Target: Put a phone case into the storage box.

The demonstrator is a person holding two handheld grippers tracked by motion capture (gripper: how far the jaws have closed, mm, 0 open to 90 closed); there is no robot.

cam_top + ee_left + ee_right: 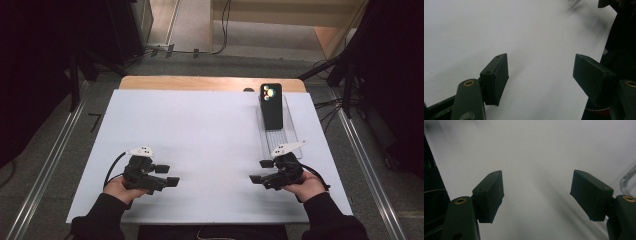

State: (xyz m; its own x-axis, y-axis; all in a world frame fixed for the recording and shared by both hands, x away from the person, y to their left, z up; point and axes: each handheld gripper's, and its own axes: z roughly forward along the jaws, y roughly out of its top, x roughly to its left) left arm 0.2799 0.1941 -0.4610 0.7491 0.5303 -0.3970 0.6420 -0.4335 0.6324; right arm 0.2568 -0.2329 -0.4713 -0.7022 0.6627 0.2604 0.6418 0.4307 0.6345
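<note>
Black fingers of the left gripper rose closest to its own camera, spread wide with nothing but the white bench between them; they were released and empty. On the other side, the right gripper likewise held its fingers apart over bare white surface, grasping nothing. Both hands rested low near the person's edge of the bench, grippers pointing inward toward each other, which looked like a ready posture ahead of a reach. Seemingly the thing to be worked on, the black phone stood upright at the far right of the bench, its back with lit camera lenses facing the high view, propped in a clear tray that probably kept it from toppling and left its sides free for a grip. That tray lay just beyond the right gripper, well apart from the left one. From above, the phone and the full layout were plain; the right gripper view caught merely a clear curved corner of the tray at its right edge, and the left gripper view showed dark blurred shapes at its right margin, too smeared to identify.
</note>
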